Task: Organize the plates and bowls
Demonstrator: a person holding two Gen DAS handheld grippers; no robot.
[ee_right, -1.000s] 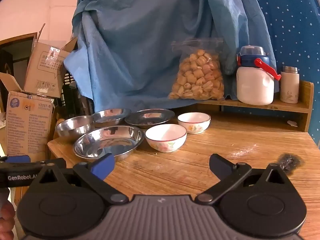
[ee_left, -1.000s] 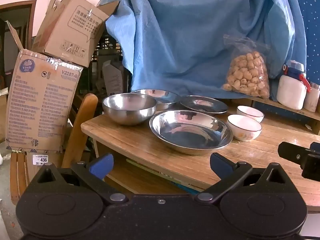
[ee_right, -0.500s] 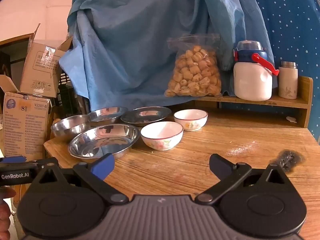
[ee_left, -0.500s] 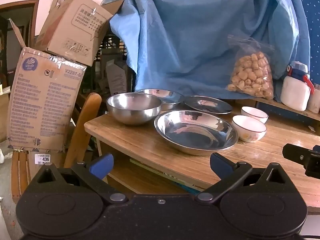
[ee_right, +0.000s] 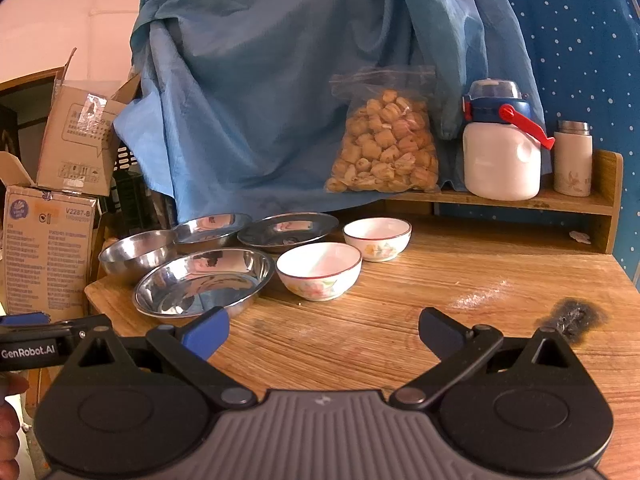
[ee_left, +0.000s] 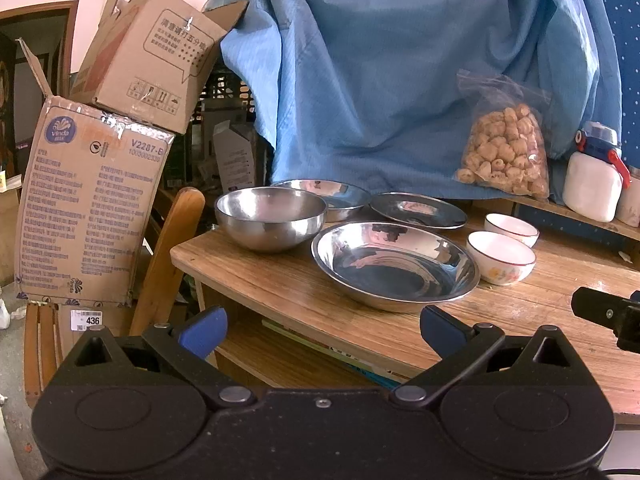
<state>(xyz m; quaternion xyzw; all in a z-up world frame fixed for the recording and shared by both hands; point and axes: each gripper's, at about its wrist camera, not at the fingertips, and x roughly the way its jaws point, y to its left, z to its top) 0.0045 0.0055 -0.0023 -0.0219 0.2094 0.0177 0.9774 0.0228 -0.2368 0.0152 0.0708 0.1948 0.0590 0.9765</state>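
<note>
On the wooden table (ee_left: pixel 280 280) stand a deep steel bowl (ee_left: pixel 271 218), a wide steel dish (ee_left: pixel 395 266), two flatter steel plates behind them (ee_left: pixel 328 194) (ee_left: pixel 418 210), and two white floral bowls (ee_left: pixel 501 257) (ee_left: pixel 511 229). My left gripper (ee_left: pixel 322 330) hangs open short of the table's front left edge, nothing between its fingers. My right gripper (ee_right: pixel 322 330) is open above the tabletop, in front of the near white bowl (ee_right: pixel 319 270) and the wide steel dish (ee_right: pixel 204 282).
Stacked cardboard boxes (ee_left: pixel 92 200) and a wooden chair (ee_left: pixel 168 256) stand left of the table. A blue cloth (ee_right: pixel 300 80) hangs behind. A bag of snacks (ee_right: pixel 384 140), a white jug (ee_right: pixel 502 152) and a flask (ee_right: pixel 572 158) sit on a raised shelf. A scorch mark (ee_right: pixel 574 316) lies at right.
Both grippers have drifted slightly; the dishes sit a little lower and further right in the left view. Both stay open and empty.
</note>
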